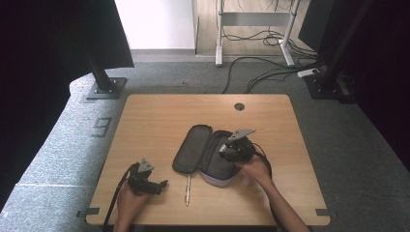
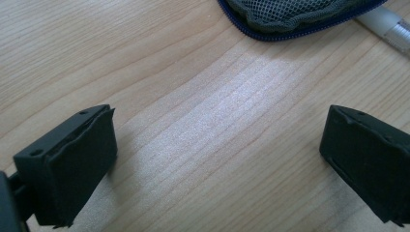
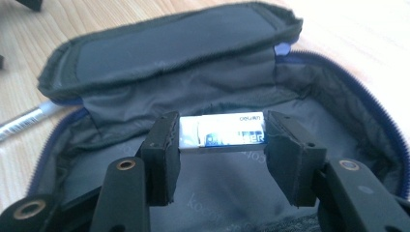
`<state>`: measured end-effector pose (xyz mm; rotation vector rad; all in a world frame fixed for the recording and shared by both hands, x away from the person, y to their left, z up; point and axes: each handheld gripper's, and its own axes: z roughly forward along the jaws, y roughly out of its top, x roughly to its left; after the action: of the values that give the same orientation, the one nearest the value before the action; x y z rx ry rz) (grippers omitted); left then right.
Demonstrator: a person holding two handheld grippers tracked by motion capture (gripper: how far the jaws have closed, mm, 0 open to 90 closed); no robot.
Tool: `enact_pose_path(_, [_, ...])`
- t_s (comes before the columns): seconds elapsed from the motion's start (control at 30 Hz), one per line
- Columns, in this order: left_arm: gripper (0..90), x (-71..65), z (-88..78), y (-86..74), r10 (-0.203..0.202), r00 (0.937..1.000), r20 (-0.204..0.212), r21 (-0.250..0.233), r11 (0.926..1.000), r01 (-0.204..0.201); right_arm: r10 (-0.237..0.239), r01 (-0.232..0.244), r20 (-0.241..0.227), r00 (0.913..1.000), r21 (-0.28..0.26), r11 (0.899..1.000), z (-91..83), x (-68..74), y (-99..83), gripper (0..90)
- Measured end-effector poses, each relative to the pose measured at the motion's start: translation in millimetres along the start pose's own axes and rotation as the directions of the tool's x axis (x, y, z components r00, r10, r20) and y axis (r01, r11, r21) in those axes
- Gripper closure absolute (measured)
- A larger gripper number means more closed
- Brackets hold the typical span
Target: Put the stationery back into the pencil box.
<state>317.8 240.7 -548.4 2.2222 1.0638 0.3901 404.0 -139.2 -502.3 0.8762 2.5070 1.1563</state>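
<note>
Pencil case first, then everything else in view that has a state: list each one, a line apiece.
Pencil case: unzipped, lid folded open, flat on the table.
Eraser: clamped between the right gripper's pads, above the case's inside.
Pen: lying on the table beside the case, untouched.
Right gripper: shut on the eraser.
Left gripper: open, nothing between its jaws.

We see a pale wood table point(image 2: 169, 96) with matt grain, a dull cloth case point(image 3: 183, 43) — mesh outside, thin lining — a glossy paper-sleeved eraser point(image 3: 225, 133), a shiny metal pen point(image 2: 391, 29), and matt black pads point(image 2: 82, 164).
</note>
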Motion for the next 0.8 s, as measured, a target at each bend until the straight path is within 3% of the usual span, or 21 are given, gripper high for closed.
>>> enact_pose_path(0.5, [0.0, 0.0, 0.0, 0.0, -0.001, 1.0000, 0.000, 0.000, 1.0000, 0.001, -0.003, 0.003, 0.009, 1.0000, 0.058, 0.998, 20.3, -3.4, -12.3, 46.9])
enact_pose_path(0.8, [0.0, 0.0, 0.0, 0.0, 0.000, 1.0000, 0.000, 0.000, 1.0000, 0.000, -0.004, 0.003, 0.007, 1.0000, 0.070, 0.998, 22.8, -3.0, -13.2, 45.1])
